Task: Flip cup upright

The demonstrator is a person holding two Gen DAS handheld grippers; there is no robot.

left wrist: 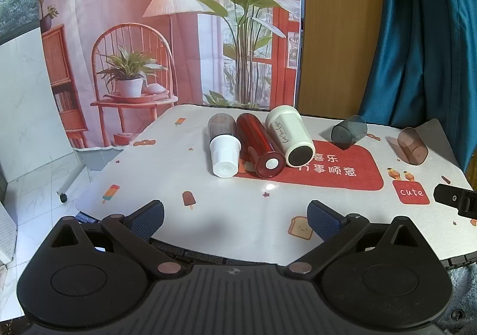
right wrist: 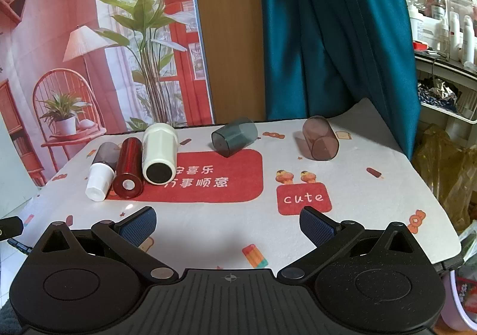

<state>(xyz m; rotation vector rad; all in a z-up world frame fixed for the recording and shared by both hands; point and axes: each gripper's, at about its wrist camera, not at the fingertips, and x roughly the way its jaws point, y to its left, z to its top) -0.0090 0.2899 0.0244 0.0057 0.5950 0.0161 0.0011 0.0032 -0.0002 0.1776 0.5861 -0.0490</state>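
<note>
The left tool [left wrist: 235, 220] hangs over the near edge of the bench [left wrist: 167, 185] with its blue pads wide apart and nothing between them; the right tool [right wrist: 228, 223] is the same, spread and empty. No cup is gripped, so I judge this the approach step, before any grasp.

From the right tool, three containers lie on their sides touching in a row at about 11 o'clock: a white-capped smoky bottle [right wrist: 100, 174], a red tumbler [right wrist: 128, 169] and a cream cup [right wrist: 159, 153] with a dark base facing the camera. Farther off, a teal-grey translucent cup [right wrist: 234, 136] lies tipped at 12 o'clock and a brownish translucent cup [right wrist: 320, 138] lies at 1 o'clock, well apart from each other.

Which cup is meant I cannot tell. The next move likely calls for advancing a tool, straddling a cup's wall with the pads, closing, then rotating it base-down. The free-lying translucent cups look easier to straddle than the packed row.
</note>
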